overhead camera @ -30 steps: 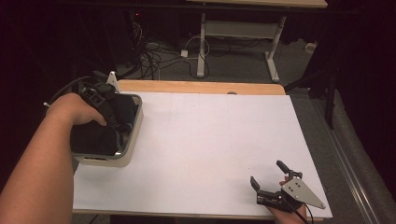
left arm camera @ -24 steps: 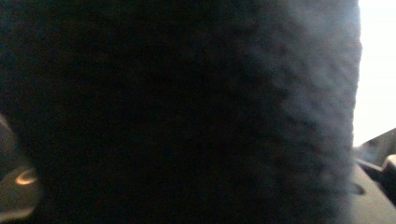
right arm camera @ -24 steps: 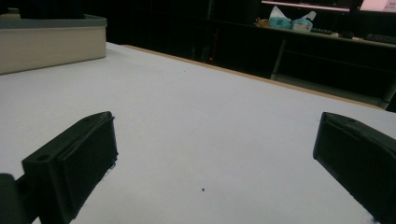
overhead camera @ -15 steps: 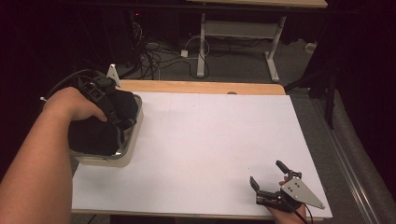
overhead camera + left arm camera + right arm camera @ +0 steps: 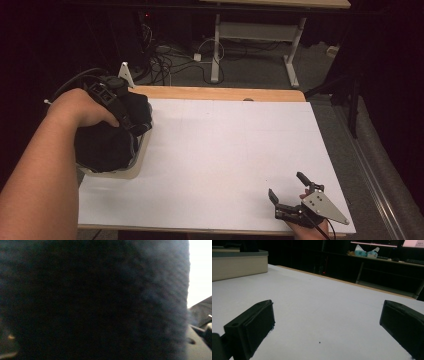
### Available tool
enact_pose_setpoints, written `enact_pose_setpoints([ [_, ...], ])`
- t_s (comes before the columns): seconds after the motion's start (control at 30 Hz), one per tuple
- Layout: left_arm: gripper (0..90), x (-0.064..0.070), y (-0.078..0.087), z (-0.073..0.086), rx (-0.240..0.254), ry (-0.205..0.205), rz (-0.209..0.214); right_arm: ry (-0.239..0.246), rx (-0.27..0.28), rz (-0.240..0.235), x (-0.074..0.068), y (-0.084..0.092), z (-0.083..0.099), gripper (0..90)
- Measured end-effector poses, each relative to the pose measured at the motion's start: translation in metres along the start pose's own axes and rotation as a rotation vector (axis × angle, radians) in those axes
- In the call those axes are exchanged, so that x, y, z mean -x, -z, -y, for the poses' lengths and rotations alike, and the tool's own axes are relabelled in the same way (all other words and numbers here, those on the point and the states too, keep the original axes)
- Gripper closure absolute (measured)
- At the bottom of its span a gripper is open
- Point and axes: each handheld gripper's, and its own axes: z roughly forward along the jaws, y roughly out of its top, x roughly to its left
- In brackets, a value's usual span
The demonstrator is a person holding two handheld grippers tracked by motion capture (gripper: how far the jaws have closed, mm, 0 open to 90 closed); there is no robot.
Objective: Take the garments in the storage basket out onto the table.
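dark cloth coming up out of the bin

meanwhile the right gripper [image 5: 290, 192] rests nearest, jaws apart on the white table [image 5: 225, 160], holding nothing. farther off, the left gripper [image 5: 122, 107] has risen since a second ago, clamped on the dark cloth [image 5: 102, 145], which bulges above the beige bin [image 5: 131, 170]. i judge the lift-out is underway.

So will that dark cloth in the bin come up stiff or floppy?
Probably floppy: the cloth slumps in soft folds inside the bin. Likely light, being knit fabric by its ribbed weave. It may drag on the rim as the left hand-held gripper lifts.
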Motion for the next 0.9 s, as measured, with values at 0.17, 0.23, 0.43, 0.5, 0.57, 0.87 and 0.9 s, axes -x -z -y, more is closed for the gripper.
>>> enact_pose_setpoints([
  [0.17,54.5,0.011,0.005,-0.004,0.011,-0.016,-0.006,0.001,-0.001,0.001,-0.001,0.0,0.0,0.1],
  [0.23,54.5,0.014,0.005,-0.005,0.008,-0.021,-0.007,0.0,-0.001,0.002,-0.001,0.0,0.0,0.1],
  [0.43,54.4,0.035,0.013,-0.017,0.021,-0.061,-0.02,-0.004,-0.001,0.003,0.0,0.0,0.0,0.2],
  [0.5,54.4,0.039,0.015,-0.018,0.022,-0.066,-0.023,-0.005,-0.001,0.004,0.0,0.001,0.0,0.1],
  [0.57,54.4,0.044,0.017,-0.021,0.026,-0.074,-0.024,-0.005,-0.001,0.004,0.0,0.001,0.0,0.1],
  [0.87,54.2,0.067,0.013,-0.034,0.039,-0.119,-0.009,-0.007,0.0,0.004,0.0,0.001,0.0,0.2],
  [0.9,54.2,0.07,0.012,-0.036,0.042,-0.123,-0.007,-0.007,0.0,0.004,0.0,0.001,0.0,0.1],
])
